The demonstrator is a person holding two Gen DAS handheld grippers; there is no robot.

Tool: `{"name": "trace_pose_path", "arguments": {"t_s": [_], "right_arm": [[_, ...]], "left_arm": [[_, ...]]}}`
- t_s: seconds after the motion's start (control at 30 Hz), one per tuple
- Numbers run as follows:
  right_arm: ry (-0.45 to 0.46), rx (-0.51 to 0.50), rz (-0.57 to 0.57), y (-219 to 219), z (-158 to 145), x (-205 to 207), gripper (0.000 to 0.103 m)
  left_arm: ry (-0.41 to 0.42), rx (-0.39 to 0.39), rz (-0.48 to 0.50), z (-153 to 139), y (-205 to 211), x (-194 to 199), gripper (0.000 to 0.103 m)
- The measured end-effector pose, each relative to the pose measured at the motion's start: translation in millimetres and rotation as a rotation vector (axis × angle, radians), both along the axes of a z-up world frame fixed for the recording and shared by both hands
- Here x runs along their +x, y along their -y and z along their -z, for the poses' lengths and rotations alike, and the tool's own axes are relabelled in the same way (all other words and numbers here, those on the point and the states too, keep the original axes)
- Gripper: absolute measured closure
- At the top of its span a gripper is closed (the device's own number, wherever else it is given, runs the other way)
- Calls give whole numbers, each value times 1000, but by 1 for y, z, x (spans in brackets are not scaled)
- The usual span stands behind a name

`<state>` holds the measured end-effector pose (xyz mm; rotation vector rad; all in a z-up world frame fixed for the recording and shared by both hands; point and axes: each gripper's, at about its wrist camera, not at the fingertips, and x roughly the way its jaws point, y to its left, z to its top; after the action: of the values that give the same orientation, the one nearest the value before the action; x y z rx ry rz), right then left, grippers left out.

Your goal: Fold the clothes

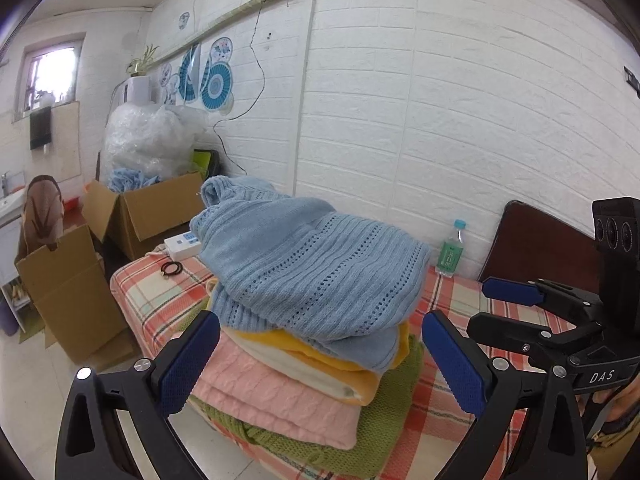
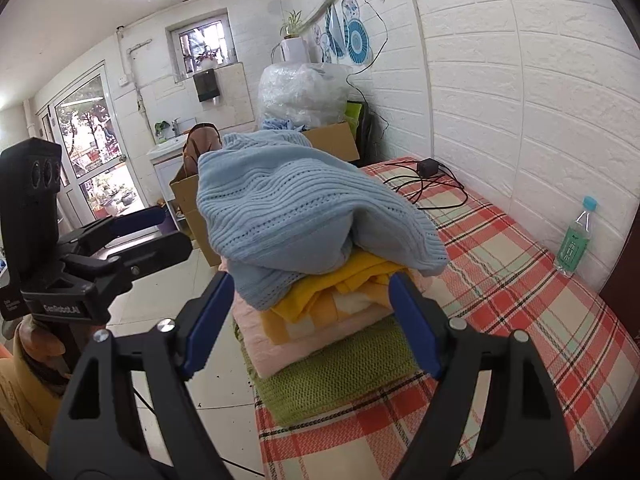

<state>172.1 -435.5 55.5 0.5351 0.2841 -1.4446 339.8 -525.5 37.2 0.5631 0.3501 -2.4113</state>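
Both tongs, left tongs [image 1: 320,364] and right tongs [image 2: 312,324], wide open and empty, plaid-covered table [image 2: 520,272], white brick wall [image 1: 480,100], cardboard boxes [image 1: 156,208]

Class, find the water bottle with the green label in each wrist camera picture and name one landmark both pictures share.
Left wrist view: the water bottle stands right of centre, against the white wall, behind the stack.
Right wrist view: the water bottle stands at the far right edge, against the wall.
Shared landmark: the blue sweater topping the stack.

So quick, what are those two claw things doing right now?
Left gripper: open, holding nothing.
Right gripper: open, holding nothing; the pile of folded clothes lies just ahead.
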Motion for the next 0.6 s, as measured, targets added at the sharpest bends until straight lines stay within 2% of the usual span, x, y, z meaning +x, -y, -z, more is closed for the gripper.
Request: {"name": "trace_pose_path", "arguments": {"t_s": [0.27,0.6], "right_arm": [[-2,-3,1,-4,1,1,22],[15,-2,1,-5,2,2,22]], "left_arm": [[-10,-32,-12,-5,-6,6,0],[-28,-22,6,-3,-9,7,0]]}}
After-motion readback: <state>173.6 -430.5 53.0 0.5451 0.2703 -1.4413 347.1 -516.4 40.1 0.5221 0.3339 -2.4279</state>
